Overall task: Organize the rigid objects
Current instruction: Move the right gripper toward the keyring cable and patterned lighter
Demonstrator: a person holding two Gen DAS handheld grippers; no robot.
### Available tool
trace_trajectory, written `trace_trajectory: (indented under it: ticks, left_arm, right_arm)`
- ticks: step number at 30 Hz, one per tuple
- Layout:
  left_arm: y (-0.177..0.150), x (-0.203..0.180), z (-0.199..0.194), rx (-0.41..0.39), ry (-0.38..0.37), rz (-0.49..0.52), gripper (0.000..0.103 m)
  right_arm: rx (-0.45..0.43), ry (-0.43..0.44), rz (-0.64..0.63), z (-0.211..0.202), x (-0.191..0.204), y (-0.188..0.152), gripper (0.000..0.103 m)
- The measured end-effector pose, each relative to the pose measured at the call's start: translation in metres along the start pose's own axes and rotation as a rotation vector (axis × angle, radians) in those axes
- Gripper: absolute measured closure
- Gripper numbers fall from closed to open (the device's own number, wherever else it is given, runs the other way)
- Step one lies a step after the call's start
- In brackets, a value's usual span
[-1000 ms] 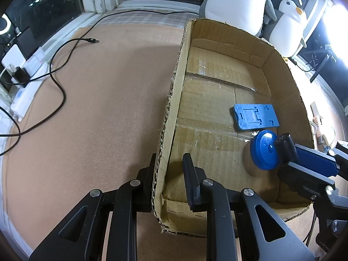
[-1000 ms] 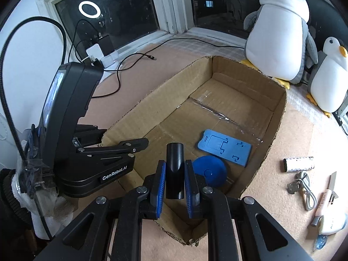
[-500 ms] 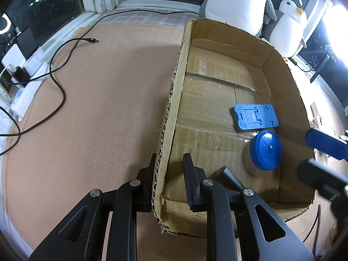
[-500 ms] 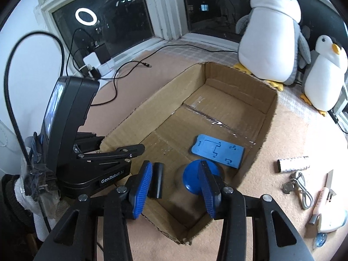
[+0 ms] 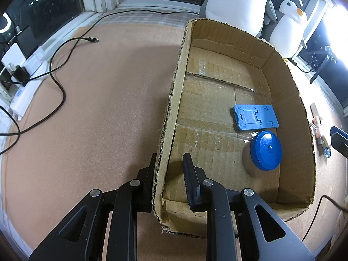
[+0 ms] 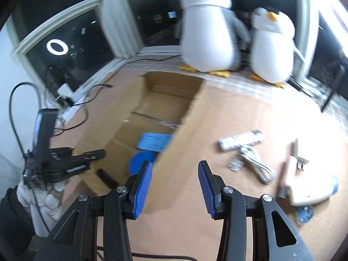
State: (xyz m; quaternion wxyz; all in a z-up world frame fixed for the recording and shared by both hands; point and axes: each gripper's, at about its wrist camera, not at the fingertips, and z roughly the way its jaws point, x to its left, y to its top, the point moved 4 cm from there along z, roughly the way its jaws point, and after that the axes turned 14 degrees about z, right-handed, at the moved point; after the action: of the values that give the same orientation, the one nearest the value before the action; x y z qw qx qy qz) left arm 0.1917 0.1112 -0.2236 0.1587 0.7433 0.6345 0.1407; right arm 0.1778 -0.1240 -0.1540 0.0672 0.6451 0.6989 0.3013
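Cork-brown tabletop (image 5: 104,108) beneath dark night windows, two plush white-and-grey penguins (image 6: 208,28) at the back edge. Item: open brown corrugated cardboard box (image 5: 289,82), holding a flat blue plastic rectangular stand (image 5: 255,117), a round blue plastic disc (image 5: 265,150) just beside it, and a short black cylinder (image 6: 107,177) lying near the box's near corner. Item: left gripper (image 5: 168,174), black-fingered, closed down on the box's ragged left wall, one finger outside and one inside, steadying the carton. Item: right gripper (image 6: 175,182), blue-padded, jaws standing apart with nothing between them, hovering over the box's right wall and the bare table. Items outstanding (outside the box, right of it): a white cylindrical tube with printed label (image 6: 241,140), a coiled white cable with connector (image 6: 254,163), a white plastic bottle with blue end (image 6: 313,192), and small blurred pieces near them that could not be identified. Risks, judged: the torn wall might buckle or rip further if the left grip pulled on it, shifting the carton and its contents; the tube would probably roll away from a pad that met it off-centre; the cable could snag a neighbouring piece and drag it along; a low carry over the right wall could clip the rim and knock the load loose.
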Motion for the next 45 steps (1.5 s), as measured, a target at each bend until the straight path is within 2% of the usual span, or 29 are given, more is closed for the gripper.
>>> trace_trajectory:
  ticks: [9, 18, 29, 40, 45]
  left_arm:
    - [0.0, 0.0, 0.0, -0.001, -0.002, -0.002, 0.083]
    - [-0.001, 0.001, 0.0, -0.004, -0.014, -0.01, 0.083]
    - [0.0, 0.002, 0.001, -0.006, -0.02, -0.011, 0.083]
    - [0.0, 0.003, 0.0, -0.006, -0.02, -0.013, 0.083]
    - [0.0, 0.003, 0.001, -0.006, -0.02, -0.013, 0.083]
  right_arm:
    - [0.042, -0.035, 0.121, 0.021, -0.049, 0.005, 0.063]
    - [0.079, -0.078, 0.175, 0.051, -0.067, 0.013, 0.063]
    - [0.106, -0.1, 0.194, 0.068, -0.076, 0.02, 0.063]
    - [0.125, -0.144, 0.154, 0.079, -0.072, 0.023, 0.07]
    - [0.135, -0.158, 0.123, 0.08, -0.071, 0.024, 0.082]
